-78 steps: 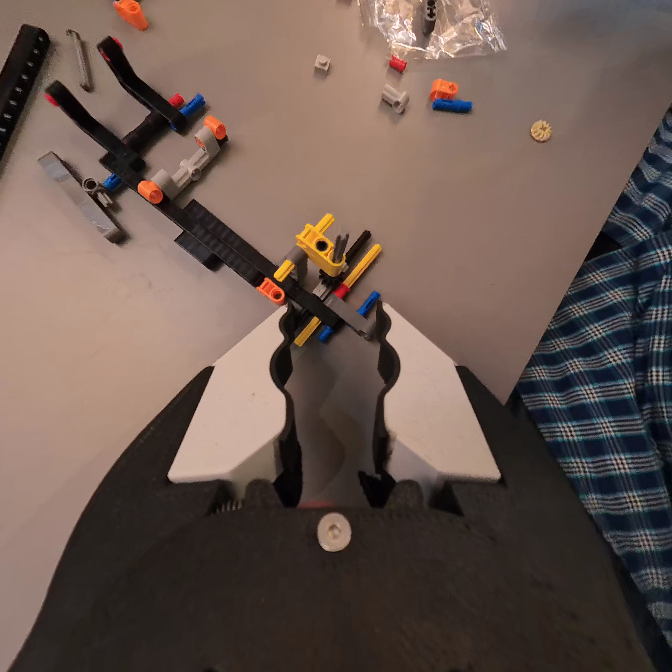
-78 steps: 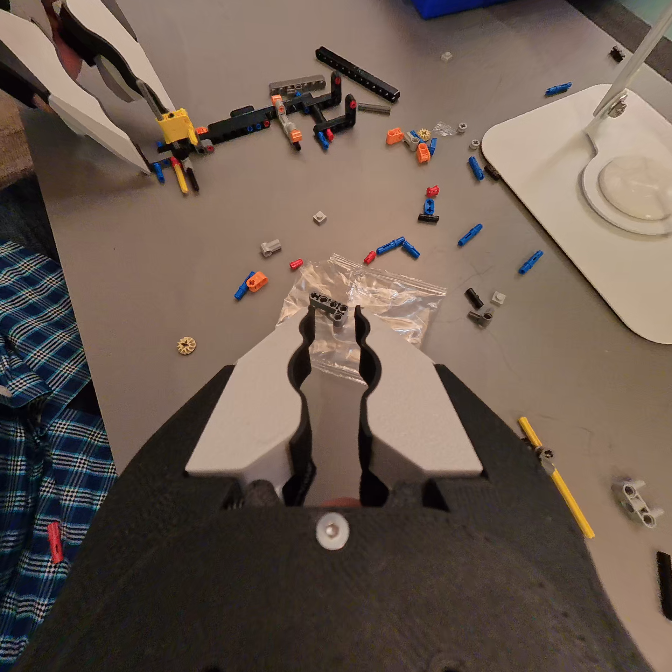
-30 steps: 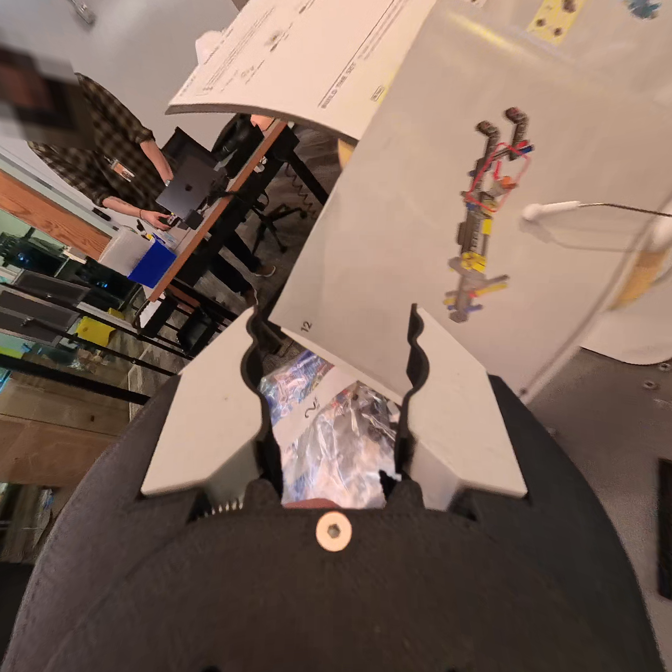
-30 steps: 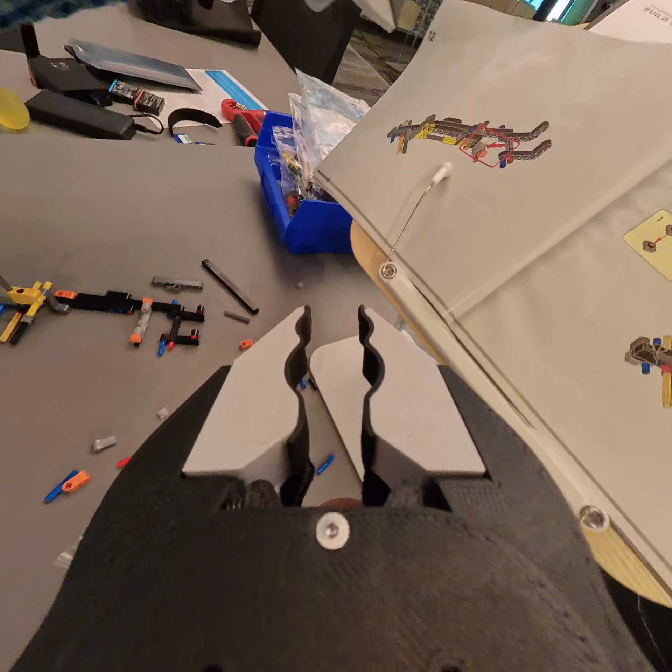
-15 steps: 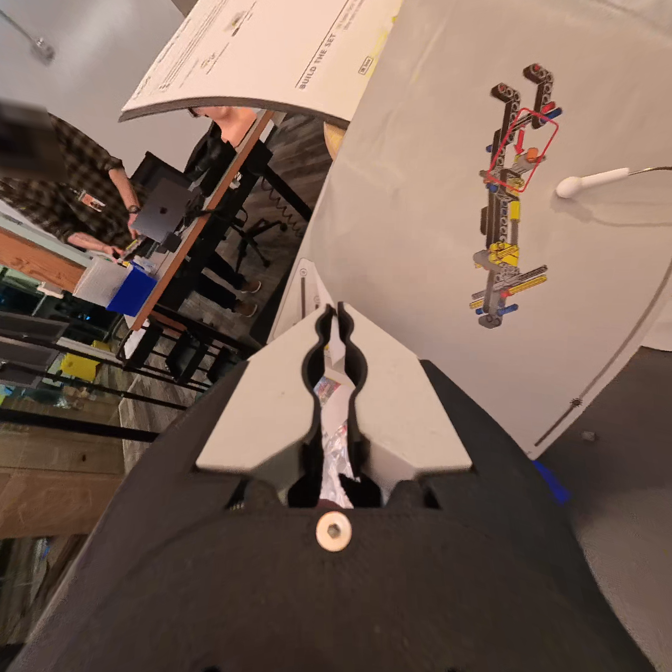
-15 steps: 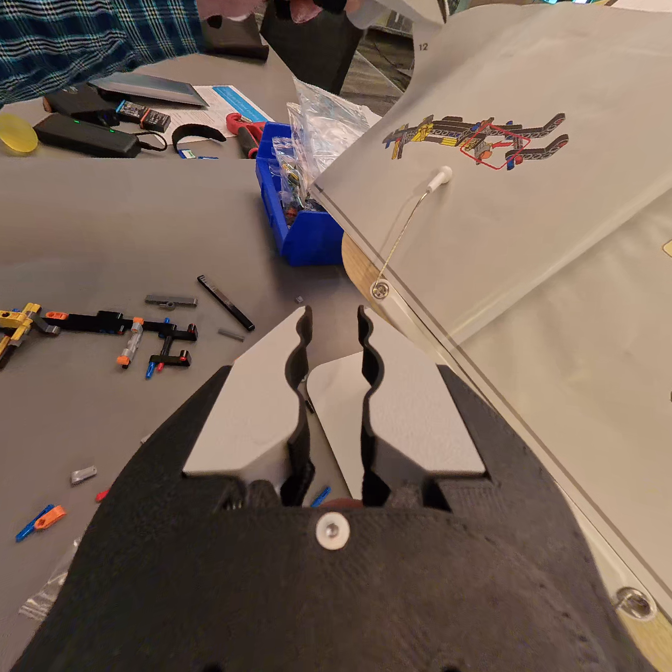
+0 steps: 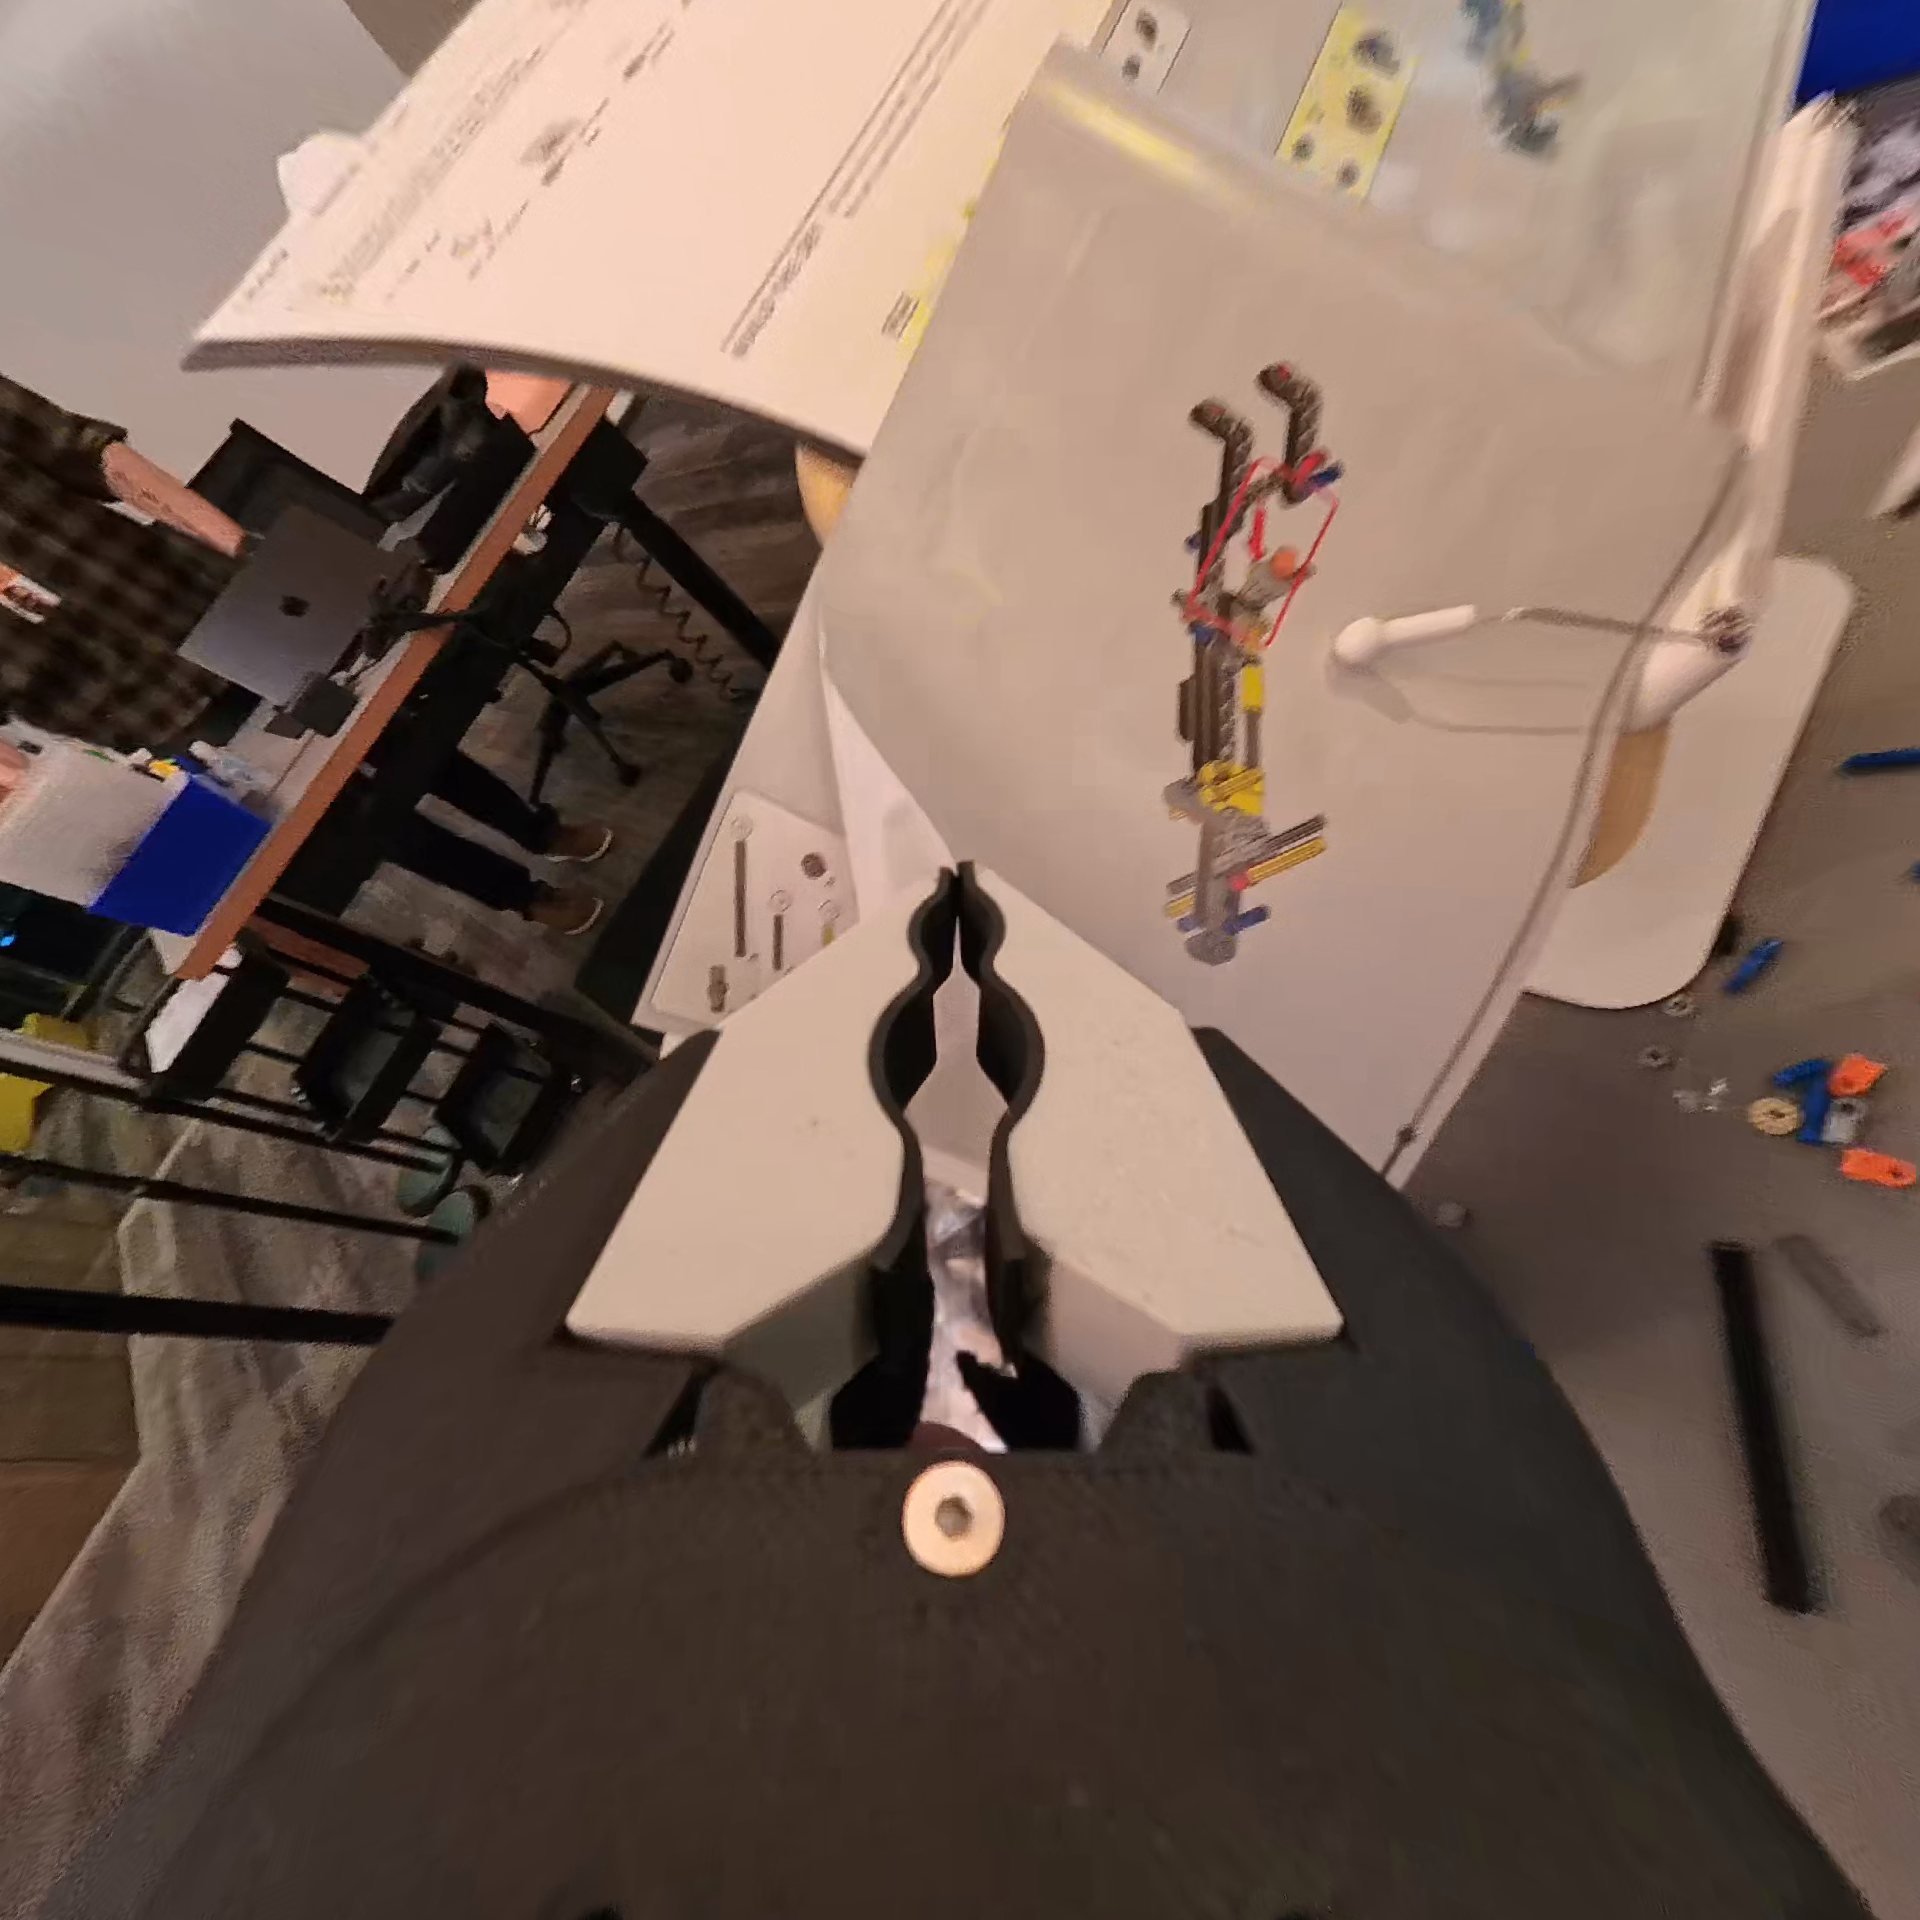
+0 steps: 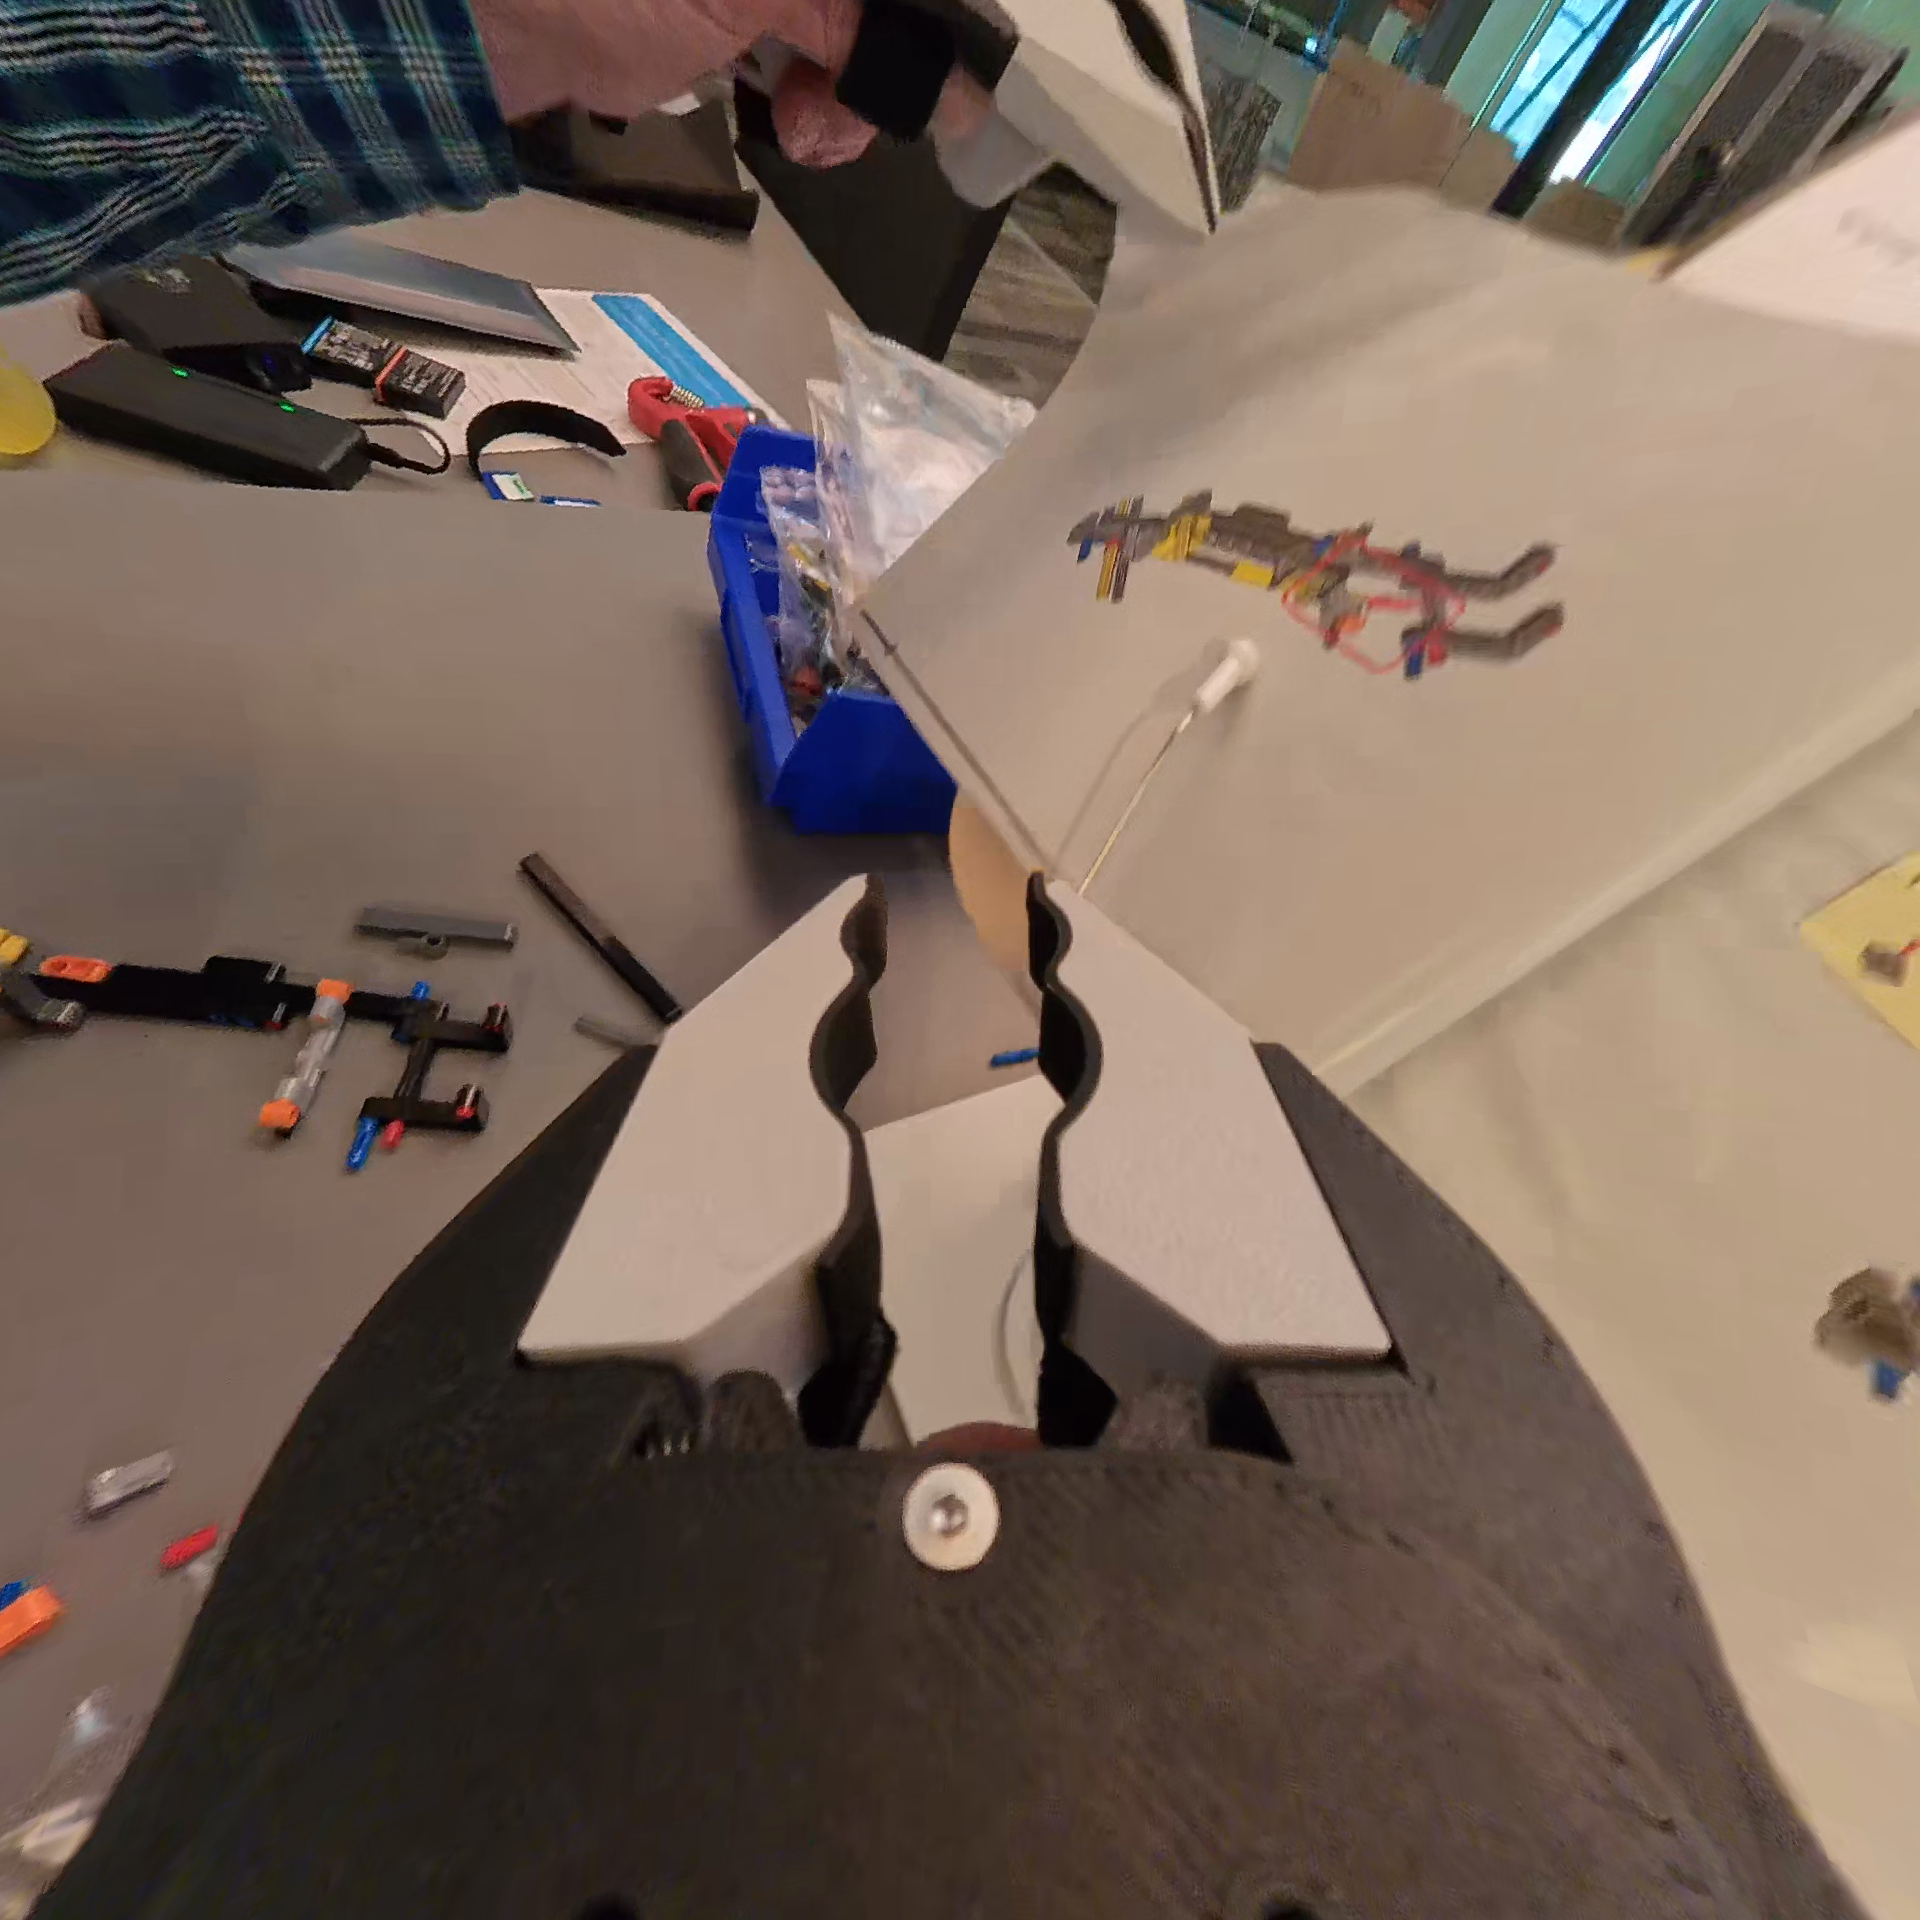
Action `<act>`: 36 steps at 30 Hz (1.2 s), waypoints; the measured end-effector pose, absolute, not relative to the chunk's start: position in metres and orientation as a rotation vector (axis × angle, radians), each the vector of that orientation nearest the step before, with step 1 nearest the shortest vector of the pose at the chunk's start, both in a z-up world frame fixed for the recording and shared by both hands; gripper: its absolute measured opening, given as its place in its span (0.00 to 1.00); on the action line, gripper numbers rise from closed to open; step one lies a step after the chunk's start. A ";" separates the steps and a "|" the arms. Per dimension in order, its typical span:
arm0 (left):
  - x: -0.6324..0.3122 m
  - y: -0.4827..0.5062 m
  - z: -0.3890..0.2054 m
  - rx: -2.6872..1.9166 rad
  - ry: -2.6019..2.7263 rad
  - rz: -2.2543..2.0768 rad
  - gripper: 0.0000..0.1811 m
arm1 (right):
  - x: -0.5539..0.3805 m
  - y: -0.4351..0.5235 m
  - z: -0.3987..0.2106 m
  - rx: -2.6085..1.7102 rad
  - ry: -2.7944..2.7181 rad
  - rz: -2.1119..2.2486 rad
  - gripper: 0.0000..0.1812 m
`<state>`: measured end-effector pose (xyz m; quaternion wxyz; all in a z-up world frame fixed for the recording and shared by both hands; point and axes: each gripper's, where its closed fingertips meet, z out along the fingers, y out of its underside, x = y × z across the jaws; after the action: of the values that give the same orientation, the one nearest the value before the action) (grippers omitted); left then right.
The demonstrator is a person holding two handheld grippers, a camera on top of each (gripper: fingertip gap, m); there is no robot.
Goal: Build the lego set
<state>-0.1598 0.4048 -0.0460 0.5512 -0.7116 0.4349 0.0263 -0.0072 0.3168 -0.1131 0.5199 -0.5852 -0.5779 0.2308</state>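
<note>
Black beams with orange, blue and red pins form the partly built lego assembly (image 8: 260, 1013), lying on the grey table (image 8: 312, 675) at left in the right wrist view. Loose pieces (image 8: 436, 928) lie near it. Instruction booklet (image 7: 1091, 623) stands open on a holder; the left gripper (image 7: 957, 883) is pinched together on the lower corner of a page. Right gripper (image 8: 951, 914) hangs with fingers apart, empty. A blue bin (image 8: 831, 748) of bagged parts sits behind.
</note>
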 end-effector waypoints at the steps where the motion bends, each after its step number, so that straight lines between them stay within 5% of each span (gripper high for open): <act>1: -0.155 0.401 -0.043 -1.679 1.021 0.023 0.00 | -0.013 0.320 -0.107 -1.386 -1.385 0.533 0.15; 11: -0.092 0.360 -0.013 -1.658 1.055 -0.321 0.00 | -0.074 0.364 -0.034 -1.253 -1.298 0.472 0.30; 21: -0.034 0.355 0.012 -1.652 1.020 -0.605 0.00 | -0.098 0.328 -0.038 -1.433 -1.222 0.810 0.50; 25: -0.014 0.356 0.012 -1.671 1.039 -0.652 0.00 | -0.093 0.322 -0.035 -1.527 -1.073 0.990 0.48; 31: 0.008 0.355 0.018 -1.663 1.128 -0.603 0.00 | -0.079 0.333 -0.037 -1.554 -1.016 1.007 0.02; 36: -0.007 0.351 0.045 -1.583 1.116 -0.591 0.11 | -0.058 0.338 -0.035 -1.572 -1.061 1.004 0.00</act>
<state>-0.0071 0.3508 0.0453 0.5298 -0.6631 0.4673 -0.2474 -0.0584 0.3377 -0.0346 0.4774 -0.6438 -0.4344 0.4109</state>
